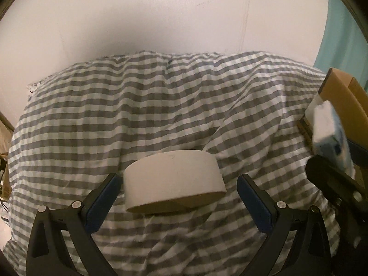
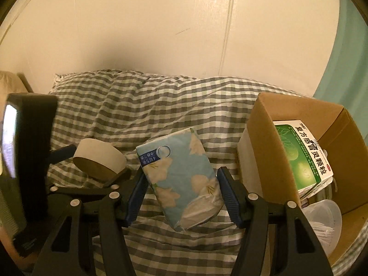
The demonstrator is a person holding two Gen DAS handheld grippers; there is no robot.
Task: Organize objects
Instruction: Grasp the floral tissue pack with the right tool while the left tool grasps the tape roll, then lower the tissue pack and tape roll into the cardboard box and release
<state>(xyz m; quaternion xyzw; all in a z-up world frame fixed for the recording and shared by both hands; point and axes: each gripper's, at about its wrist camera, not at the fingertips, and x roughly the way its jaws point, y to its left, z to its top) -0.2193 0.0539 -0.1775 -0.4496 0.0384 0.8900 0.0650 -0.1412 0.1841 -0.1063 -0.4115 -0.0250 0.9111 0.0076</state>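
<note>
A roll of pale tape (image 1: pixel 172 179) lies on the grey checked cloth (image 1: pixel 138 105), between the open fingers of my left gripper (image 1: pixel 178 197), which do not touch it. It also shows in the right wrist view (image 2: pixel 100 161). My right gripper (image 2: pixel 180 193) is shut on a blue flowered tissue pack (image 2: pixel 179 179), held above the cloth; the pack also shows at the right edge of the left wrist view (image 1: pixel 326 131). A cardboard box (image 2: pixel 262 138) stands to the right of the pack.
The box holds a green medicine carton (image 2: pixel 303 151) and a clear plastic cup (image 2: pixel 322 220). A white wall (image 2: pixel 161 34) rises behind the cloth, with a teal curtain (image 2: pixel 352 57) at the far right.
</note>
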